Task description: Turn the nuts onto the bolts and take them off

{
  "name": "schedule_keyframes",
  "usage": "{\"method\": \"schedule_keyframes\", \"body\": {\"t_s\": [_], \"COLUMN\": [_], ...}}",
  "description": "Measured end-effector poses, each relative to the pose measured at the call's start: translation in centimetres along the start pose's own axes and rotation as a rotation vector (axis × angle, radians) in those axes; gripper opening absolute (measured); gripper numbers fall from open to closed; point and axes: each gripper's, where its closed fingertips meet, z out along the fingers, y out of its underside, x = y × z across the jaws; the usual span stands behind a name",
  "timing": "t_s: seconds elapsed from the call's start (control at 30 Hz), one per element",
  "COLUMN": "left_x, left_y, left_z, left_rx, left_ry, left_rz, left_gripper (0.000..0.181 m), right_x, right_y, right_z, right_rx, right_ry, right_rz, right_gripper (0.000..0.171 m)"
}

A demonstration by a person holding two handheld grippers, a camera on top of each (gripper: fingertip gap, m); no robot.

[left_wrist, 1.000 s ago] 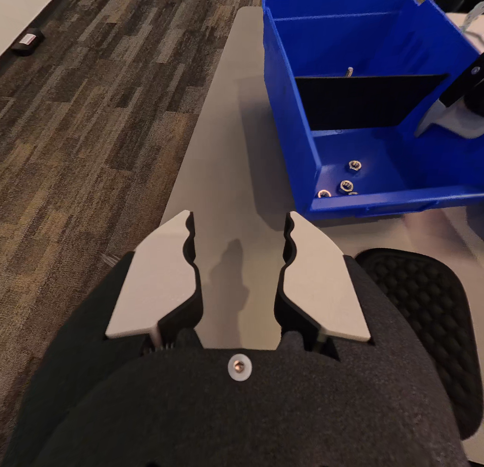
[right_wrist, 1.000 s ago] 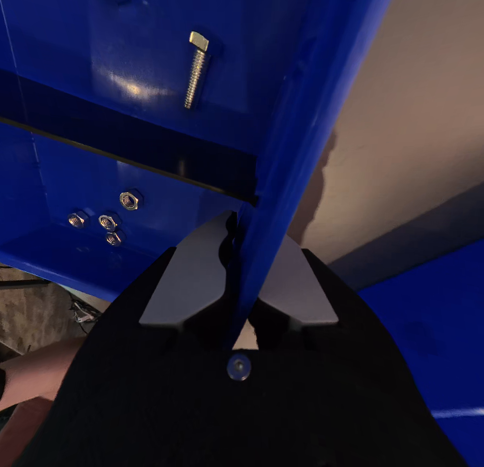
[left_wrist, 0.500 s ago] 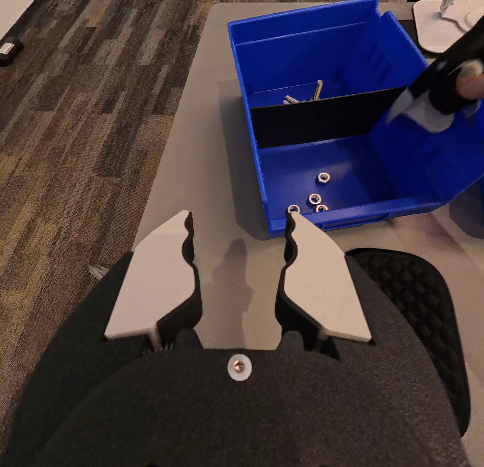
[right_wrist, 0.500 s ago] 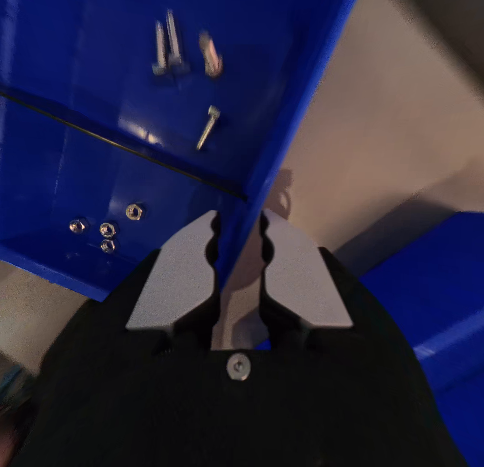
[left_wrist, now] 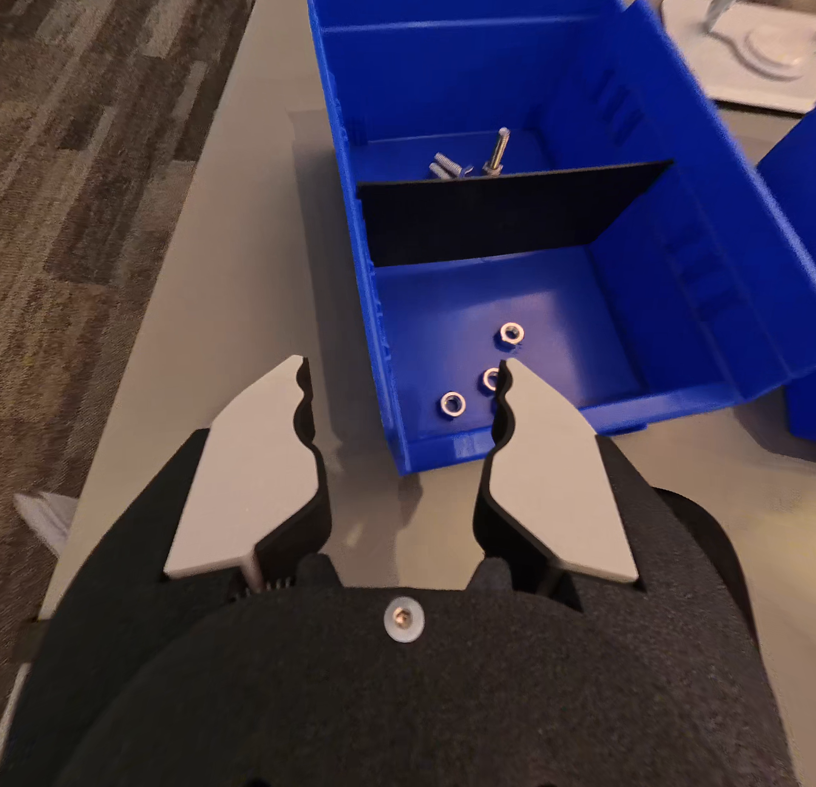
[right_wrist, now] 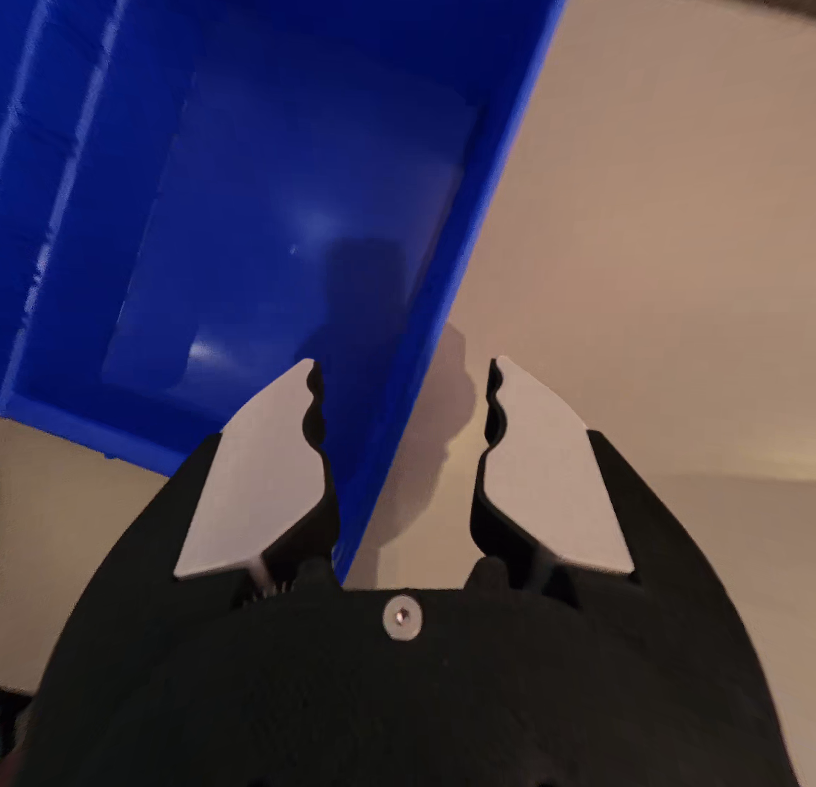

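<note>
A blue bin (left_wrist: 349, 147) stands on the grey table (left_wrist: 247, 280), split by a black divider (left_wrist: 485, 218). Bolts (left_wrist: 496, 151) lie in its far compartment. Loose nuts (left_wrist: 511, 333) (left_wrist: 452, 403) lie in the near one, and one nut (left_wrist: 489, 379) is half hidden by my finger. My left gripper (left_wrist: 404, 361) is open and empty above the bin's near left corner. My right gripper (right_wrist: 402, 361) is open and empty. The right wall of a blue bin (right_wrist: 463, 280) runs between its fingers without touching the pads. That bin's floor shows bare.
A second blue bin (left_wrist: 795, 258) stands right of the first. A white base (left_wrist: 750, 50) sits at the far right of the table. Patterned carpet (left_wrist: 88, 147) lies beyond the table's left edge. Bare table (right_wrist: 640, 235) lies right of the bin in the right wrist view. The left gripper is farther from the white base (left_wrist: 750, 50), some 50 centimetres, than the right, some 35 centimetres.
My right gripper was shut on the bin's right wall; it has opened, let go and left the left wrist view. My left gripper opened a little wider and moved closer to the bin's near left corner.
</note>
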Motion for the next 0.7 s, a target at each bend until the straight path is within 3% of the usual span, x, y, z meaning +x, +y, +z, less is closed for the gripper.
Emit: {"method": "schedule_keyframes", "body": {"t_s": [0.13,0.2,0.27,0.4,0.7], "left_x": [-0.5,-1.1,-1.6,-1.1,-2.3], "left_y": [1.1,2.0,2.7,2.5,1.6], "left_z": [2.4,3.4,4.2,4.6,5.8], "left_rx": [-0.098,-0.159,-0.201,-0.198,-0.264], "left_ry": [-0.052,-0.069,-0.069,0.056,0.070], "left_rz": [0.025,0.034,0.045,-0.028,0.162], "left_gripper": [0.072,0.064,0.048,0.015,0.007], "right_x": [0.7,0.0,1.1,5.2,17.3], "right_y": [3.2,4.0,3.9,3.7,6.5], "right_z": [3.6,4.3,4.5,4.6,3.2], "right_rx": [-0.218,-0.293,-0.308,-0.308,-0.334], "right_ry": [0.010,-0.102,-0.136,-0.175,-0.178], "right_rz": [-0.044,-0.038,-0.030,-0.010,0.031], "right_gripper": [0.060,0.022,0.011,0.006,0.006]}}
